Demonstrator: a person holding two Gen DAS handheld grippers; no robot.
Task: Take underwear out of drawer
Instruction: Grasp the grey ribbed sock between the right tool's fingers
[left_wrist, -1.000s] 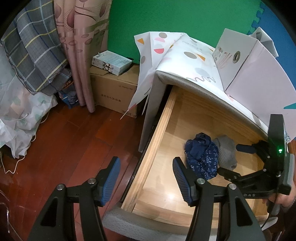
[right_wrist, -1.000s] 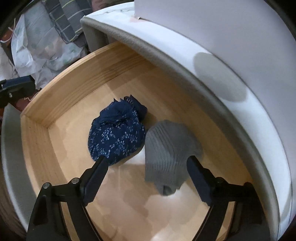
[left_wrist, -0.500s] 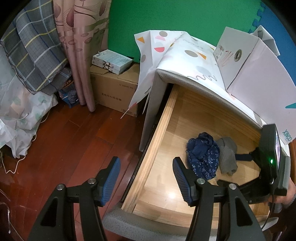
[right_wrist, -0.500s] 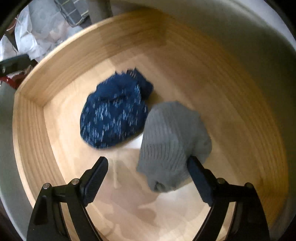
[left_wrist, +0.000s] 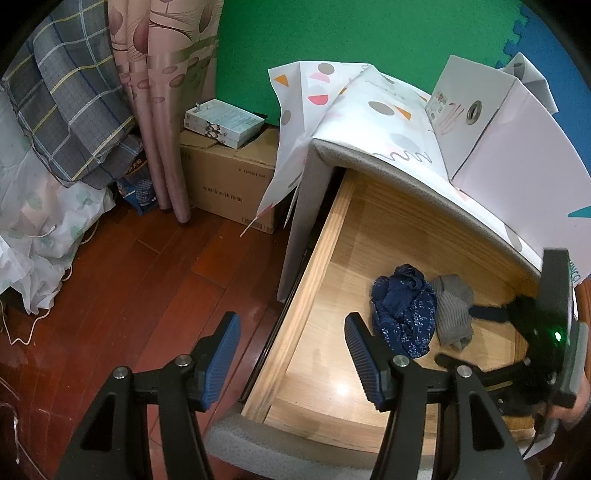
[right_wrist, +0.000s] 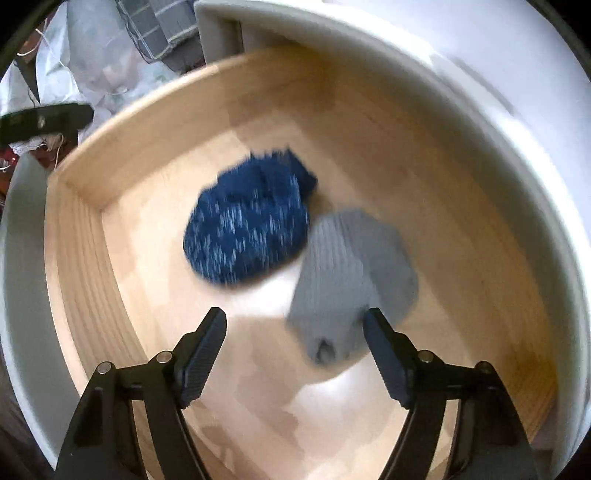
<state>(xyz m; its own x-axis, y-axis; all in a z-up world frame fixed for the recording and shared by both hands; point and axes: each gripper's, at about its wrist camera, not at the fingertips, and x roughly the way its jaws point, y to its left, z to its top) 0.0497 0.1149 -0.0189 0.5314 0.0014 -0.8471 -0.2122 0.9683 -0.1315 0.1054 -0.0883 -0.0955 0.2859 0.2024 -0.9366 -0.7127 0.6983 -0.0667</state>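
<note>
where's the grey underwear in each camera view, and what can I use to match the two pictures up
Left wrist view: grey underwear lies right of centre on the drawer floor, near the right gripper.
Right wrist view: grey underwear sits right of centre, blurred, just ahead of the right gripper.
Shared landmark: the dark blue patterned underwear, touching its left side in both.

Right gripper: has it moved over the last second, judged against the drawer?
Yes. The right gripper has advanced into the wooden drawer toward the gray garment, narrowed but open. In the left wrist view it sits farther toward the drawer's right end.
</note>
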